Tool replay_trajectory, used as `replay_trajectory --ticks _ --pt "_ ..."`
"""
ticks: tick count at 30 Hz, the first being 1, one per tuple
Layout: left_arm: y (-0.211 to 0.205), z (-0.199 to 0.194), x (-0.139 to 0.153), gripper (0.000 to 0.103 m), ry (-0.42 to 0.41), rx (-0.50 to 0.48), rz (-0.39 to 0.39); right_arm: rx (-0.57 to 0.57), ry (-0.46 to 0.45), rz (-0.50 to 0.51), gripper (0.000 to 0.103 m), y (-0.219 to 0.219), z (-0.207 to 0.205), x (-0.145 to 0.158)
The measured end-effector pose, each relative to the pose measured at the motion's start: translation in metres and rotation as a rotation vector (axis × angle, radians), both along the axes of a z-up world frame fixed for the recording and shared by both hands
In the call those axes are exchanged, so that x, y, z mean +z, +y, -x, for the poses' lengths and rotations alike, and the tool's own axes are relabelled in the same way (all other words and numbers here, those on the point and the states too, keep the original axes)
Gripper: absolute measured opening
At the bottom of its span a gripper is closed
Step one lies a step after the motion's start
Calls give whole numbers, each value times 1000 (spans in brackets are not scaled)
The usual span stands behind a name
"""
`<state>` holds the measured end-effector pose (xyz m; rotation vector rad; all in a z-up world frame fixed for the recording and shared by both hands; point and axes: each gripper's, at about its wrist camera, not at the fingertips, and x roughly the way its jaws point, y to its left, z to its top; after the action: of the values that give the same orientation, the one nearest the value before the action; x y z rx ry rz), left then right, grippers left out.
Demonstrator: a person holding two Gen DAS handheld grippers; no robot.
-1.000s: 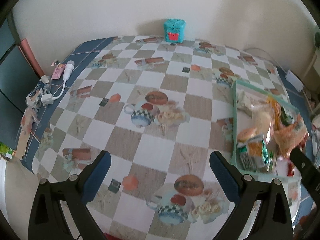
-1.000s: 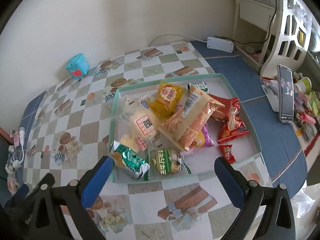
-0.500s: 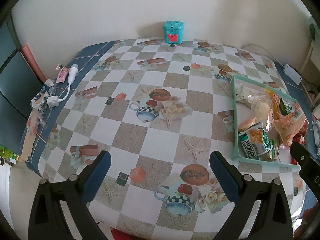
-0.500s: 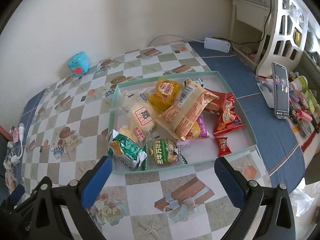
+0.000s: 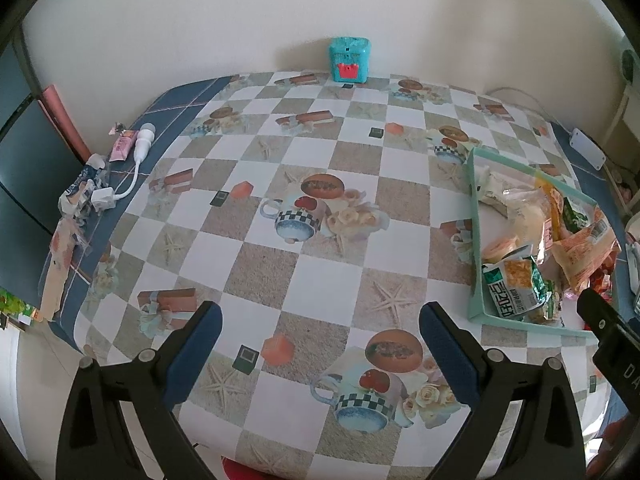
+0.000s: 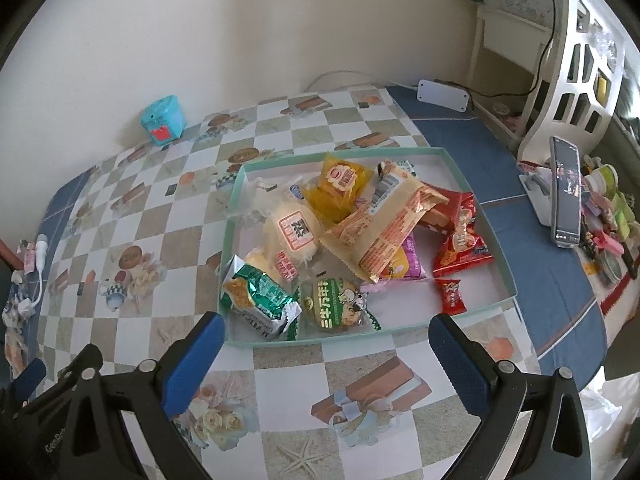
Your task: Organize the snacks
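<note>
Both spread wide and empty, the right hand-held gripper (image 6: pixel 322 334) hovers before the snack-filled tray (image 6: pixel 496 240), apparently choosing a packet, as the left hand-held gripper (image 5: pixel 320 324) waits over the counter (image 5: pixel 328 276).

Left claw (image 5: pixel 320 354) and right claw (image 6: pixel 326 360): black angular frames; blue padded fingers (image 5: pixel 192 354); silver screws.

Setting: a lived-in home room. Indicators: a desk (image 5: pixel 332 280) covered with a printed checkered cloth showing teacups, roses and gift boxes; a teal toy-like box (image 5: pixel 349 59) against the plain wall; a white charger with cable (image 5: pixel 134 168); a phone on a stand (image 6: pixel 566 192); a white openwork shelf (image 6: pixel 576 68); a tray (image 6: pixel 496 240) of packaged snacks.
</note>
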<state>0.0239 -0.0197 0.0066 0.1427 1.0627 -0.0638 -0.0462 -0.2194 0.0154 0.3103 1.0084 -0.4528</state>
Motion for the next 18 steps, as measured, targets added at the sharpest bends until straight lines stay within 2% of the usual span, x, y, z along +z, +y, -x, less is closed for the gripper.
replay_trajectory --ticks 18 --pt "4 -4 -5 99 23 5 11 9 21 4 103 1 -3 -6"
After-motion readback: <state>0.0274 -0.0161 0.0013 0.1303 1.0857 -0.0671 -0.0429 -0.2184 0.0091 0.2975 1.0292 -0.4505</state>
